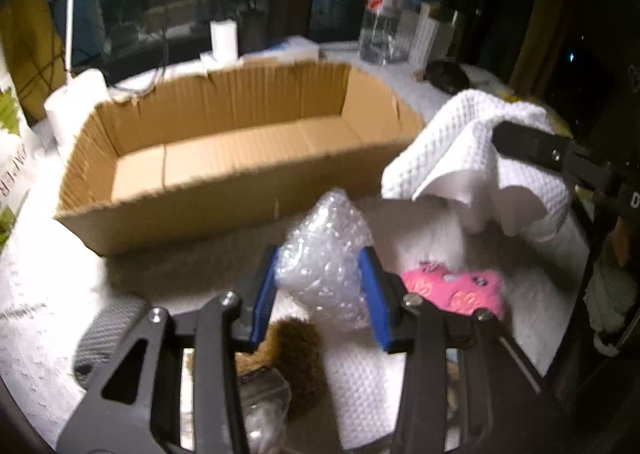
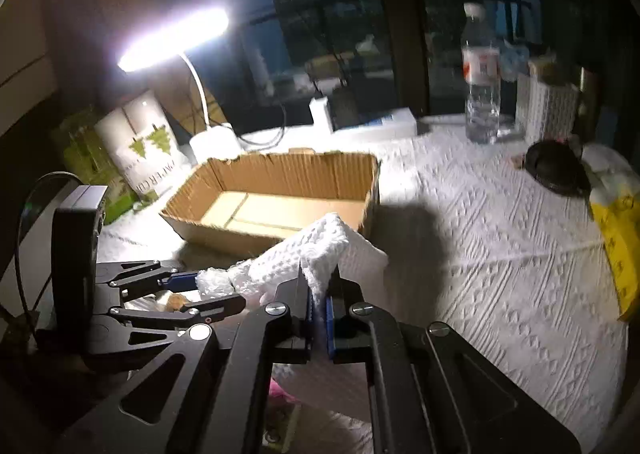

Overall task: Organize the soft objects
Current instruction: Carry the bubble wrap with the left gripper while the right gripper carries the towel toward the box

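With our left gripper (image 1: 320,290) clamped on the bubble wrap (image 1: 324,254) and our right gripper (image 2: 319,306) pinching the white waffle cloth (image 2: 316,250), both held short of the empty cardboard box (image 1: 224,141), we judge the drooping cloth may snag the near wall.

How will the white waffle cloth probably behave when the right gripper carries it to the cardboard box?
The white waffle cloth, pinched between the shut jaws of the right gripper, is probably floppy: its loose folds droop in the left wrist view. It seems light, since a thin pinch carries it. Hanging corners could catch the cardboard box rim.
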Demonstrator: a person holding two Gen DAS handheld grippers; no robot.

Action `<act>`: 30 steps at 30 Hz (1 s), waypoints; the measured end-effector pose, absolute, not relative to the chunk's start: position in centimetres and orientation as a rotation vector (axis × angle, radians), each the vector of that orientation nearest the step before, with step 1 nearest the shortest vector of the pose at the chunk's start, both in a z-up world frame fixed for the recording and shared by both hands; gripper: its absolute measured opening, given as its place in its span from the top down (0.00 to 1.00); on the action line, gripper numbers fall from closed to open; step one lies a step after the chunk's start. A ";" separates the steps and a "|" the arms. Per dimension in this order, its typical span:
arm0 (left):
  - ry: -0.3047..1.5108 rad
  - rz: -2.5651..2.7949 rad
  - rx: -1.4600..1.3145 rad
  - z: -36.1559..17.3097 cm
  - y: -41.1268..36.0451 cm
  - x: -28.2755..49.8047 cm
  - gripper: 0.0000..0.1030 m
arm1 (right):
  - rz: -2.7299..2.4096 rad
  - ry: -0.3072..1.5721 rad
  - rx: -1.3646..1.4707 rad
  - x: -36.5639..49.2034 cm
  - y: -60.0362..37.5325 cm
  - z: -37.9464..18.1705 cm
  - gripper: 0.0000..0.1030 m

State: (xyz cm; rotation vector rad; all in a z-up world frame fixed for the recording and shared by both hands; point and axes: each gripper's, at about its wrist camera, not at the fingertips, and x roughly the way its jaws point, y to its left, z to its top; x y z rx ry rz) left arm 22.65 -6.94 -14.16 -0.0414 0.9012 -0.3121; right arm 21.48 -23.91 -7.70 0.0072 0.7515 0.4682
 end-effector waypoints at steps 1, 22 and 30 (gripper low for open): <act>0.884 -0.309 -0.043 -13.5 -6.8 22.5 0.60 | 0.472 0.743 0.009 21.5 -23.9 -7.4 0.95; 0.659 -0.248 -0.098 -6.1 -1.8 22.3 0.60 | 0.535 0.597 -0.006 23.6 -20.4 -1.4 0.95; 0.648 -0.191 -0.089 -6.5 0.1 23.6 0.60 | 0.534 0.604 0.000 26.1 -19.2 -1.9 0.95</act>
